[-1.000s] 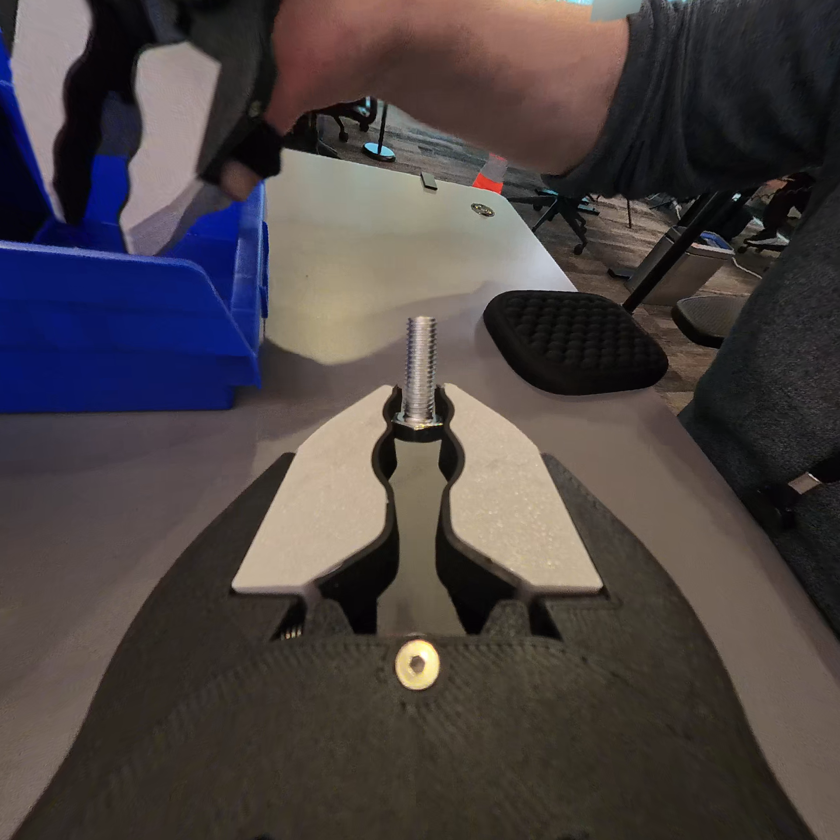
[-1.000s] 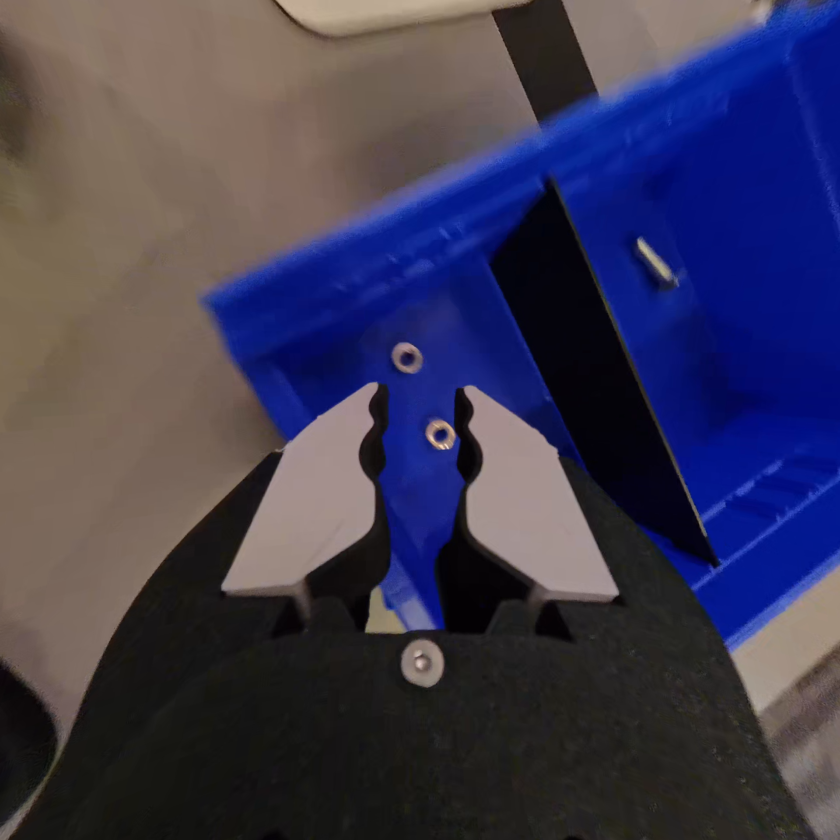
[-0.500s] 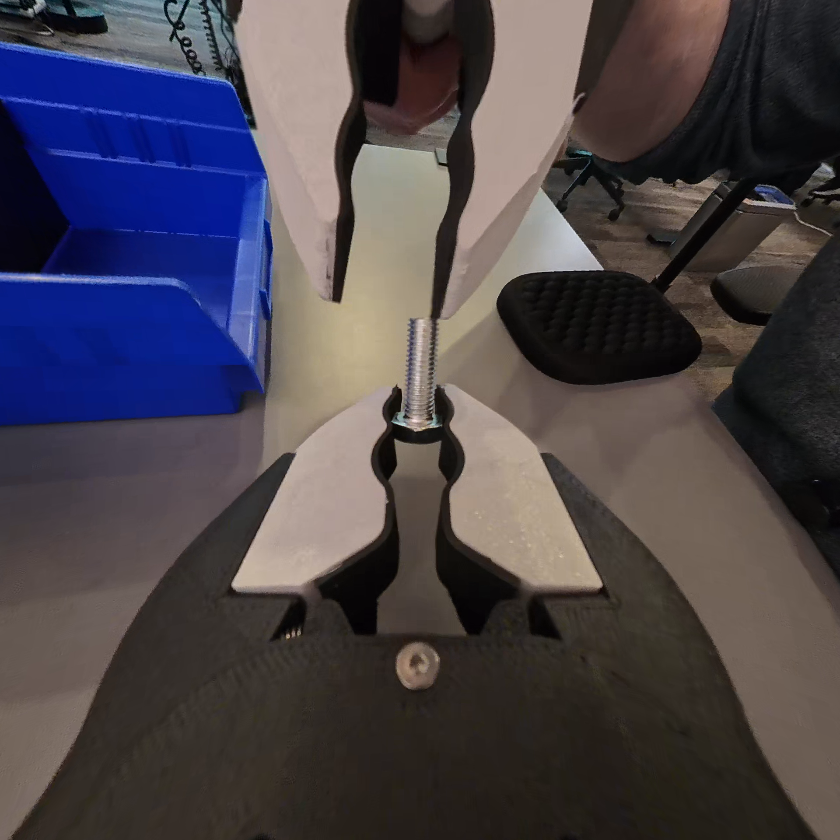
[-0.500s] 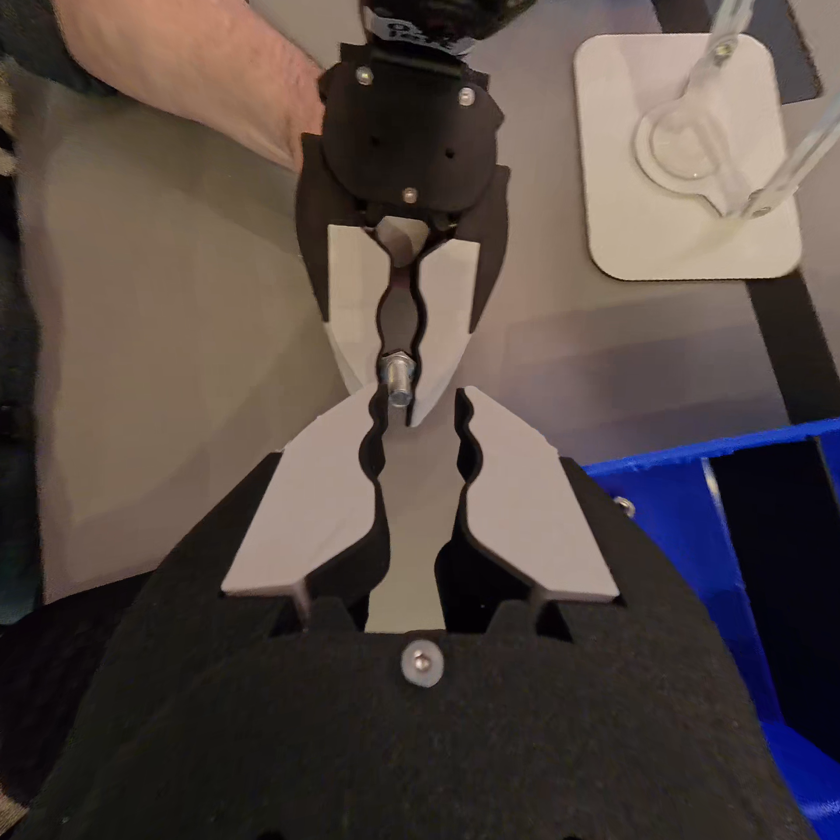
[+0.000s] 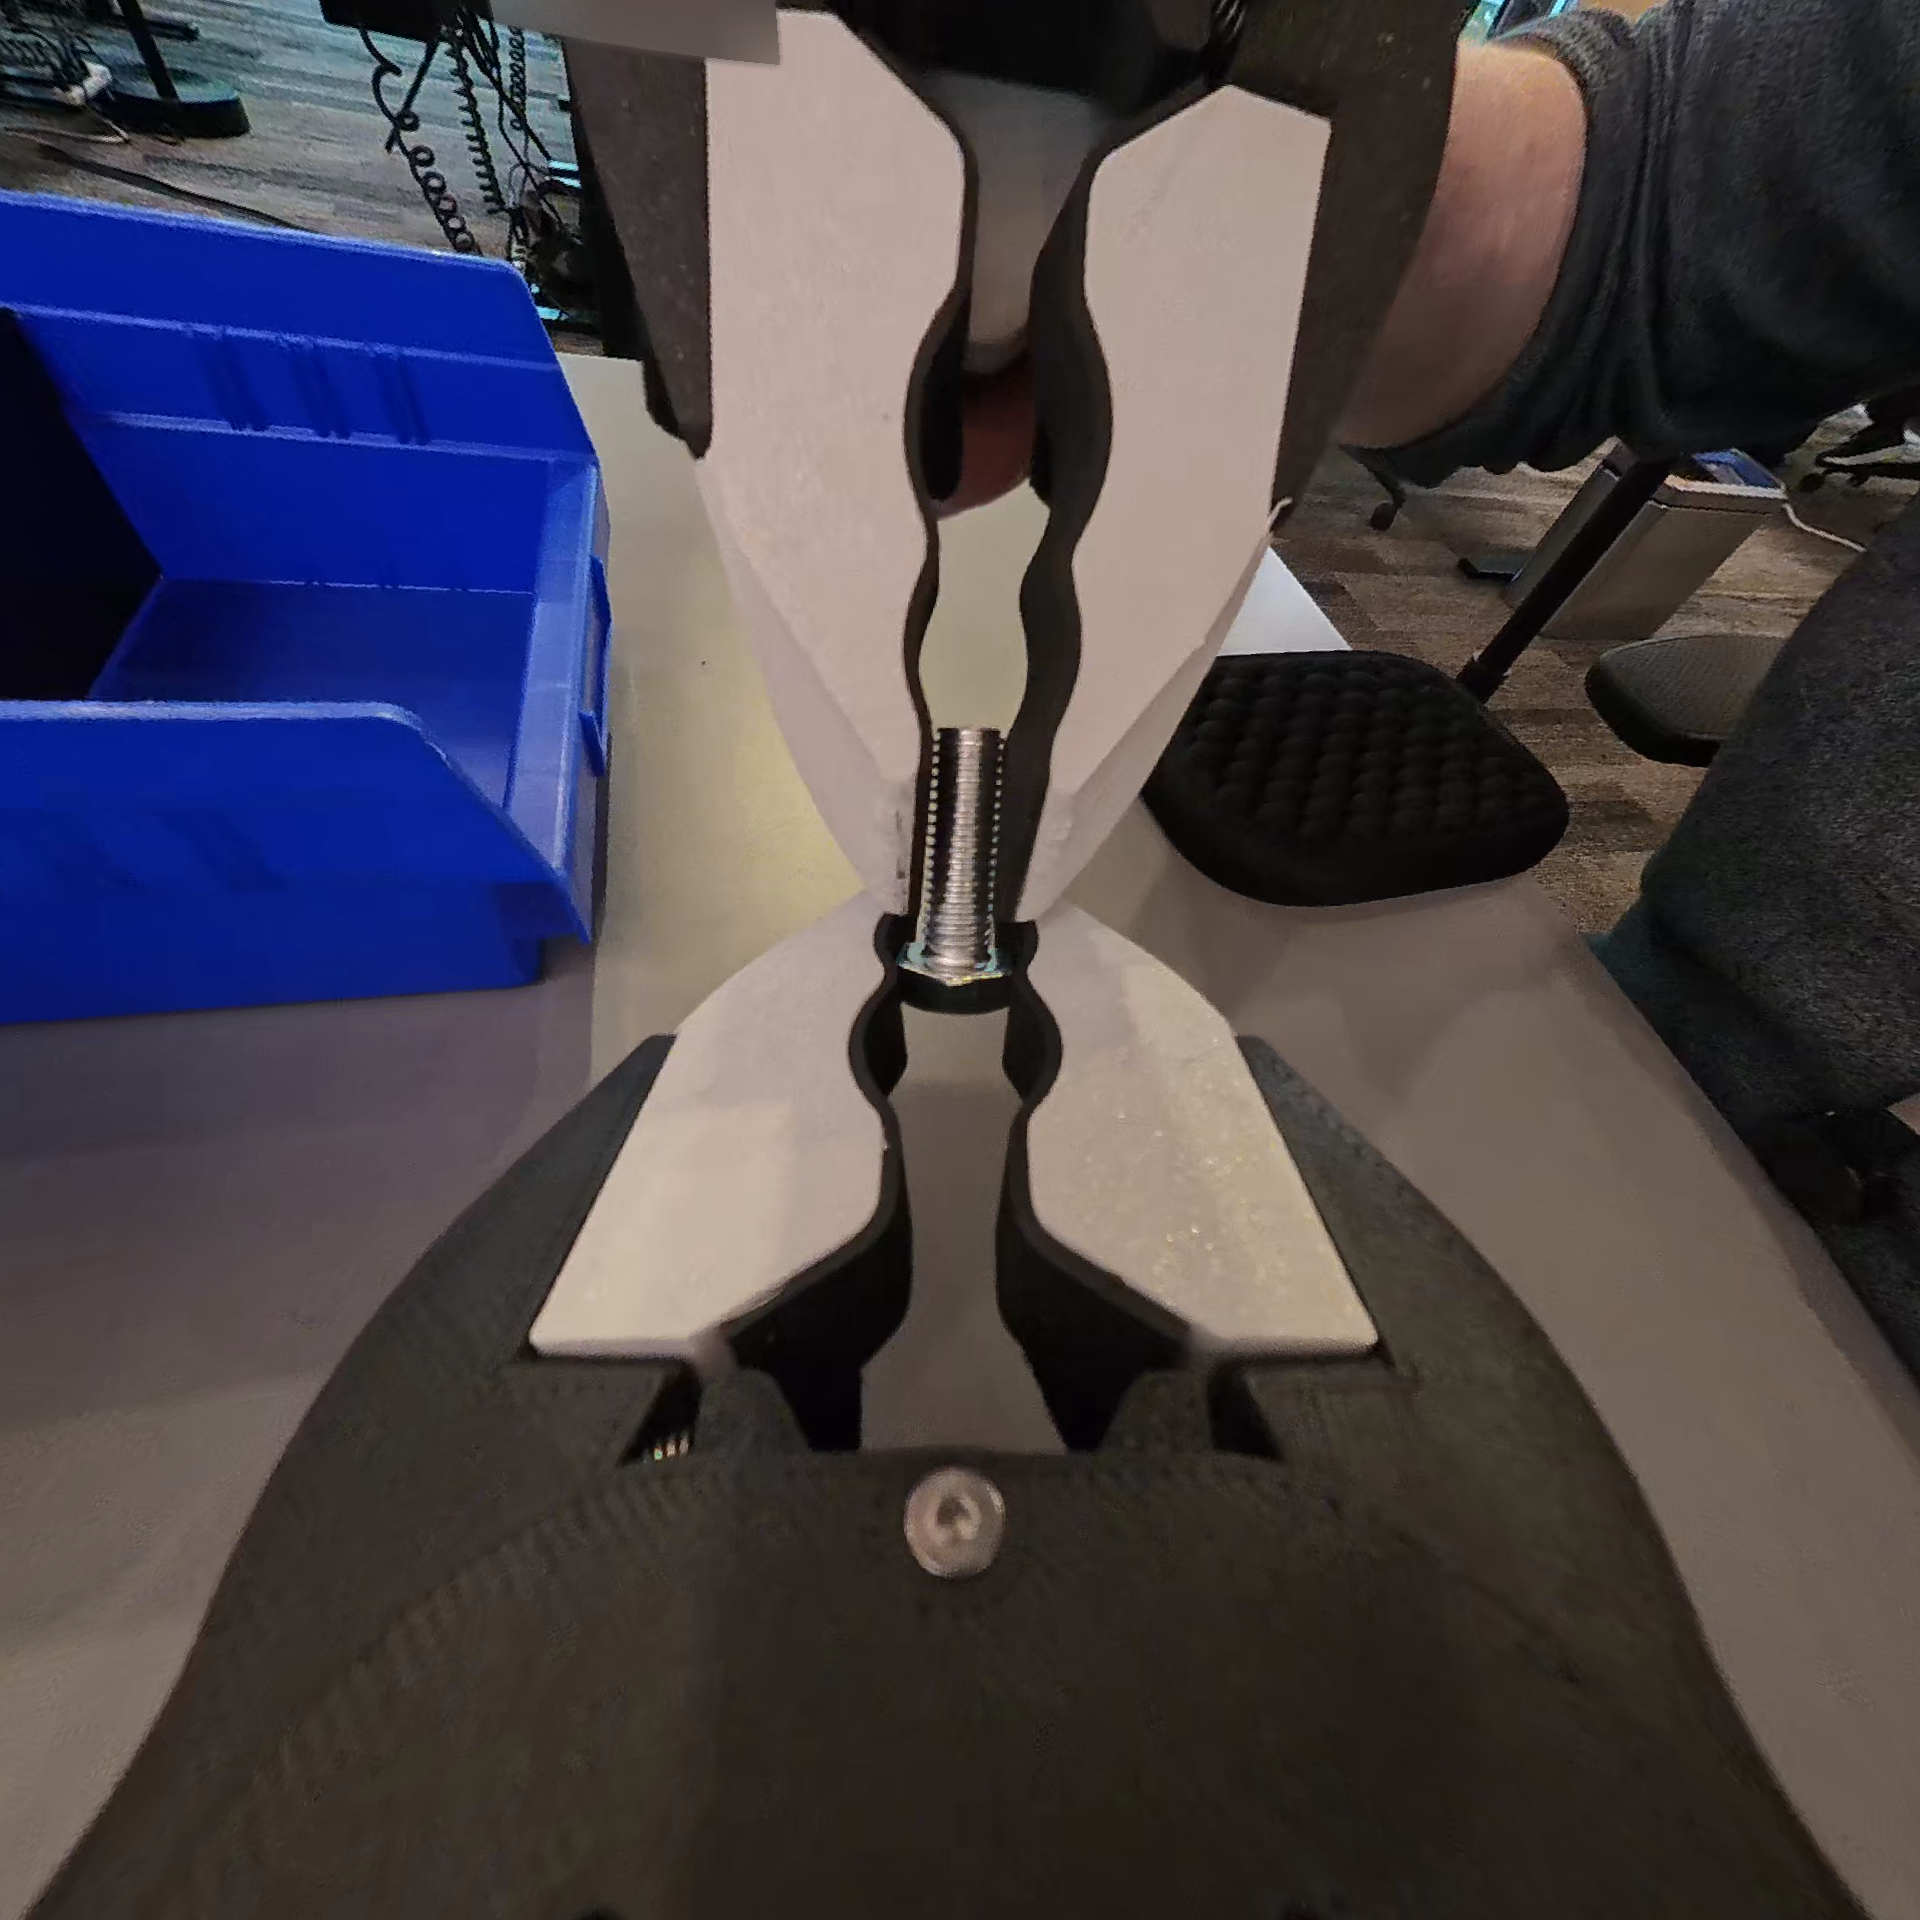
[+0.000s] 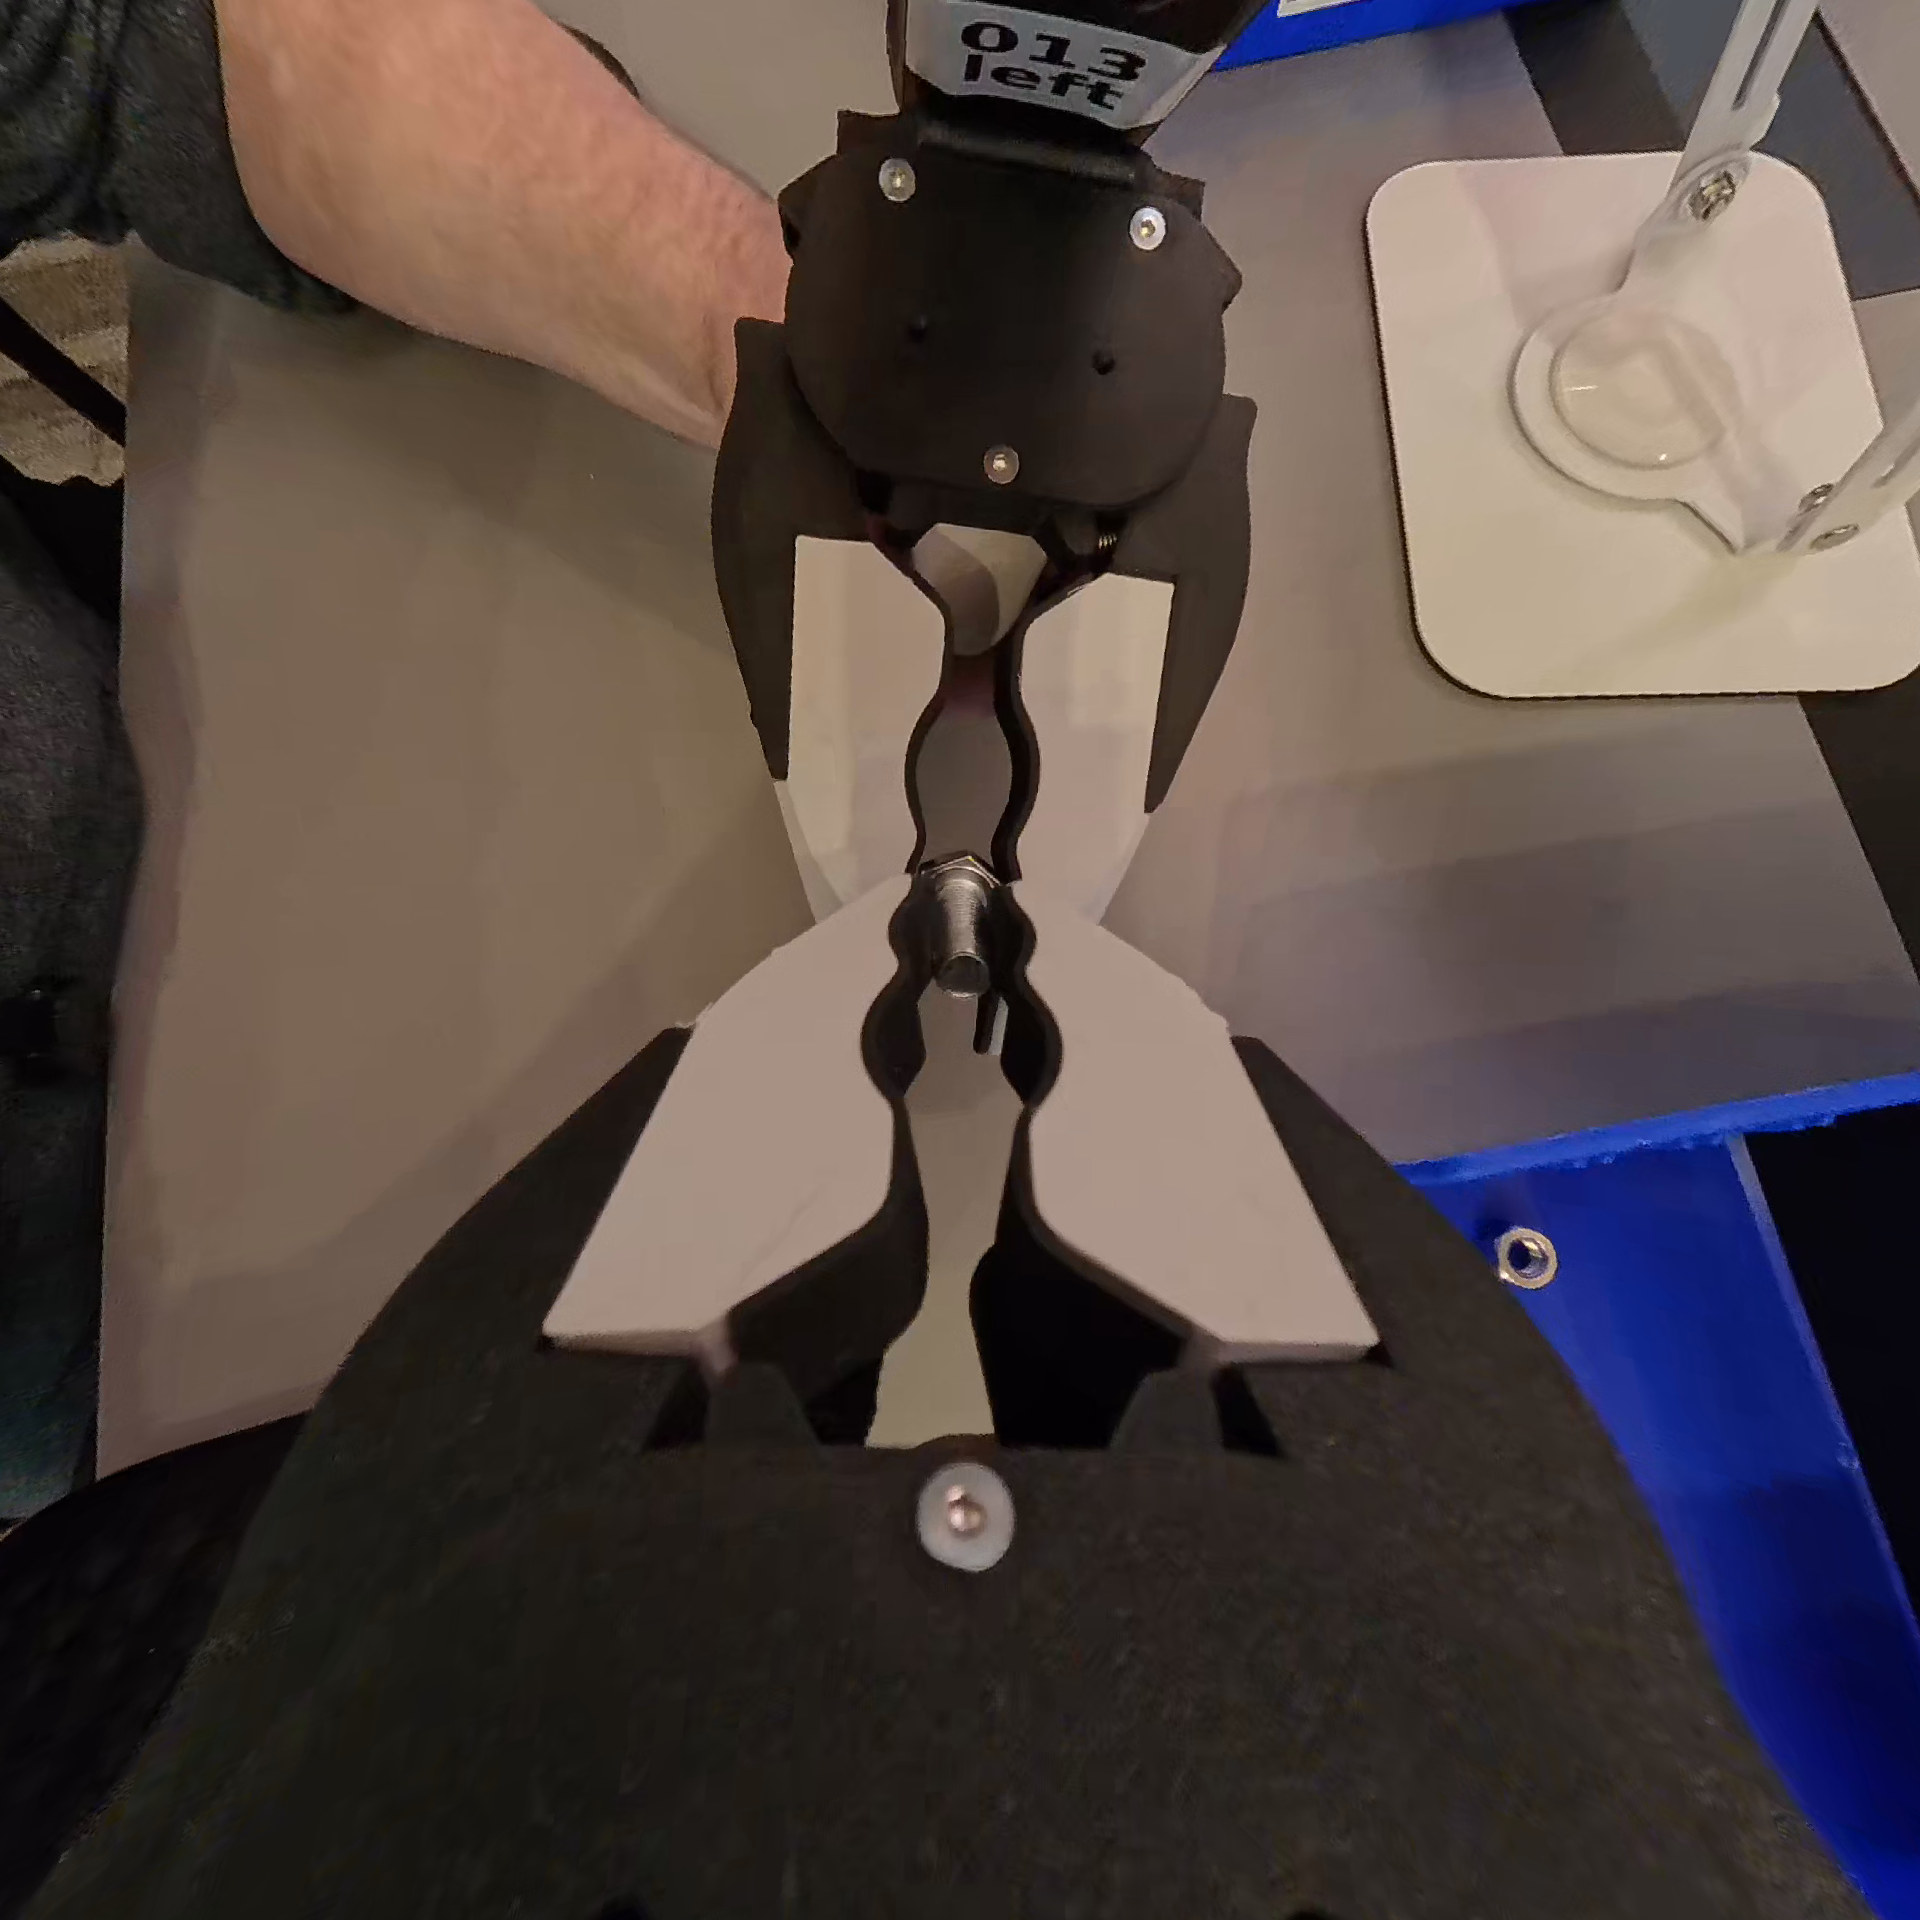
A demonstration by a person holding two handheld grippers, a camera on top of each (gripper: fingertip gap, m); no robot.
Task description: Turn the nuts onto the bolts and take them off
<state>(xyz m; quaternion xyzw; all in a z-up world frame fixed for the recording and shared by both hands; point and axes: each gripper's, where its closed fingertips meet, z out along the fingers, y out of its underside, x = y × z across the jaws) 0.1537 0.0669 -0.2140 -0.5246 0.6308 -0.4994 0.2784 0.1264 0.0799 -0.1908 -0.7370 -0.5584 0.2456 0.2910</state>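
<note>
Right gripper (image 5: pixel 961 883) lowered around bolt (image 5: pixel 961 831) shank, grip unclear (contact hidden); left gripper (image 5: pixel 956 966) clamps bolt head.

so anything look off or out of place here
Nothing is damaged or spilled. One oddity: the right gripper straddles the bare bolt that the left gripper clamps by its head, carrying no nut.

I see a grey table (image 5: pixel 312 1195) with a black pad (image 5: pixel 1351 779) near its far edge. Beyond it, patterned carpet (image 5: pixel 1392 561), chair bases (image 5: pixel 1392 499) and coiled cables (image 5: pixel 457 156) hang under desks.
</note>
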